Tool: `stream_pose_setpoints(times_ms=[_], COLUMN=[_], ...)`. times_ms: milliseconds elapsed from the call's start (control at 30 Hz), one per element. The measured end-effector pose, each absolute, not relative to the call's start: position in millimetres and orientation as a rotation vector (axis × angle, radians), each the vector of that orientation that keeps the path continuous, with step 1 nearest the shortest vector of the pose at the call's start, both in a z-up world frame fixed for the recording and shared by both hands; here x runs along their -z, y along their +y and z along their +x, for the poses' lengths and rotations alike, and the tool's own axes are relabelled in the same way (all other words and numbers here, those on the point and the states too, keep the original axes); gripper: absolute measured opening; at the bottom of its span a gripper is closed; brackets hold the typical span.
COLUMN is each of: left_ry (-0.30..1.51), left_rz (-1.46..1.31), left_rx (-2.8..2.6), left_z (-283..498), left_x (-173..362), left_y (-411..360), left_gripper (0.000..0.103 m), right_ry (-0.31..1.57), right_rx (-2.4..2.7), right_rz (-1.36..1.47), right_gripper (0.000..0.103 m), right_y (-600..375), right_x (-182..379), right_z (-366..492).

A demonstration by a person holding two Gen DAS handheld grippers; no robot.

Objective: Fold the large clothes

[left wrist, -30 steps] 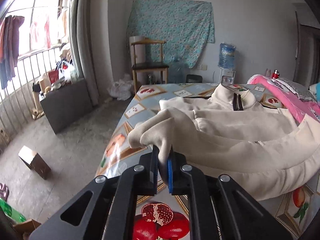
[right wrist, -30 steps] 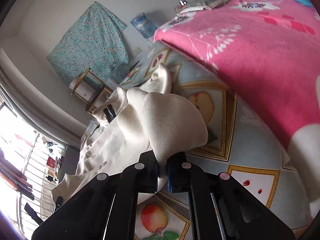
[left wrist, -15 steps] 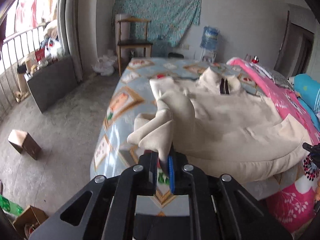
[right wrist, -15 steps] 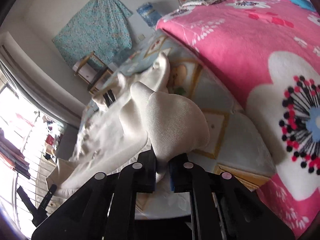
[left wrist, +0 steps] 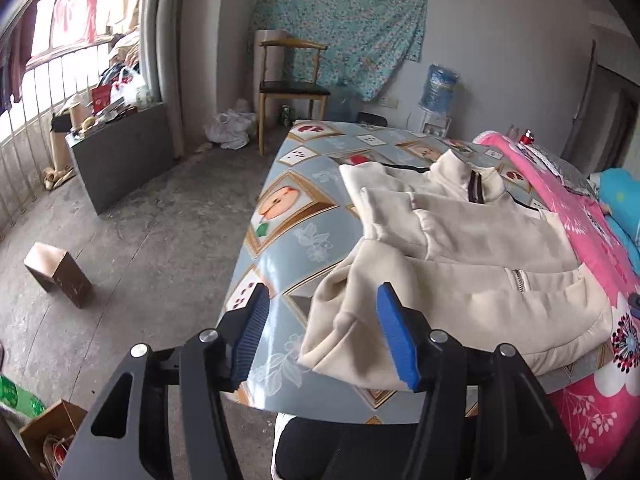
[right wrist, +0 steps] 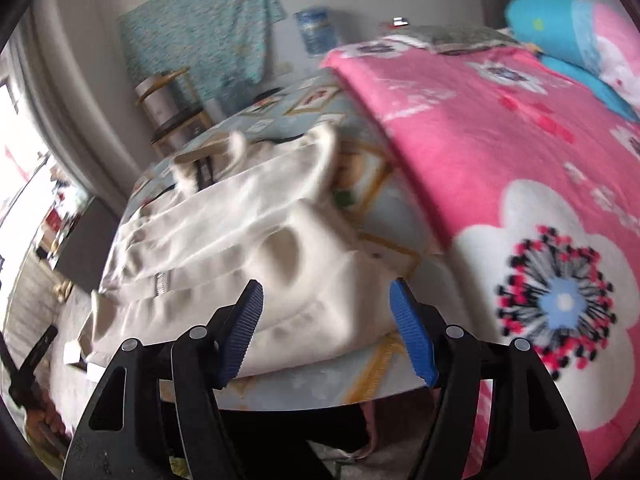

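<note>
The worktop, covered in a glossy fruit-print cloth, stretches ahead of both tongs and carries the whole job. To the right of the right tongs a pink flowered blanket lies along the worktop's edge, touching it.

The cream zip-up jacket lies spread on the worktop directly ahead of the left tongs, collar at the far end, hem at the near edge. A sleeve is laid across the chest, probably so the body can be doubled over afterwards. In the right wrist view, which is blurred, the same jacket fills the space just beyond the right tongs.

Both tongs stand spread wide with nothing between their blue pads. The near hem corner sits loose and rumpled in the gap of the left tongs, touching neither pad as far as can be seen. This looks like a release after placing the lower edge, with the next fold not yet taken up. The slumped corner may want smoothing first.
</note>
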State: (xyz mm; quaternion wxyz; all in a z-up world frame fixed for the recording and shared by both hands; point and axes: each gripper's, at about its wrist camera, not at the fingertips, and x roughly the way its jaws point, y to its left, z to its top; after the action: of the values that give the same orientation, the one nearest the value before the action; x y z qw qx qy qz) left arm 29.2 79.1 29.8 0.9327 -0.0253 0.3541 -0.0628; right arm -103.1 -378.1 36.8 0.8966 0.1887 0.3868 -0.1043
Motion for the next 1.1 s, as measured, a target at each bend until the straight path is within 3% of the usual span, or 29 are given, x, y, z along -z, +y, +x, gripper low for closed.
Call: stream_pose_setpoints(times_ms=[167, 267, 367, 500, 600, 667, 867, 1100], left_ry=[0.808, 0.808, 0.836, 0.858, 0.826, 0.793, 0.664, 0.793], left_rz=[0.137, 0.206, 0.231, 0.234, 0.234, 0.227, 0.135, 0.151], left_rx=[0.224, 0.213, 0.198, 0.224, 0.245, 0.253, 0.28, 0.227], left_z=[64.3, 77.8, 91.1, 97.4, 92.5, 85.3, 76.7, 127.8], left_x=[-4.6, 9.9, 23.4, 33.6, 30.6, 20.7, -27.2, 17.7], left_y=[17.2, 2.4, 1.4, 4.8, 8.4, 10.4, 23.8, 11.6], left_gripper=[0.058, 0.058, 0.049, 0.025, 0.007, 0.006, 0.005, 0.009], right_ry=[0.95, 0.994, 1.043, 1.067, 1.048, 1.001, 0.839, 0.893], right_rx=[0.006, 0.003, -0.041, -0.075, -0.057, -0.044, -0.003, 0.027], right_rz=[0.195, 0.05, 0.024, 0.018, -0.024, -0.051, -0.069, -0.047], right_gripper=[0.066, 0.06, 0.046, 0.005, 0.002, 0.002, 0.002, 0.002], right_y=[-289.9, -256.3, -244.4, -241.2, -235.8, -231.0, -225.9, -237.0], right_x=[-9.1, 4.0, 18.6, 28.9, 24.4, 12.0, -41.0, 7.5], right_z=[-29.1, -7.8, 8.4, 8.8, 3.0, -4.1, -14.1, 37.1])
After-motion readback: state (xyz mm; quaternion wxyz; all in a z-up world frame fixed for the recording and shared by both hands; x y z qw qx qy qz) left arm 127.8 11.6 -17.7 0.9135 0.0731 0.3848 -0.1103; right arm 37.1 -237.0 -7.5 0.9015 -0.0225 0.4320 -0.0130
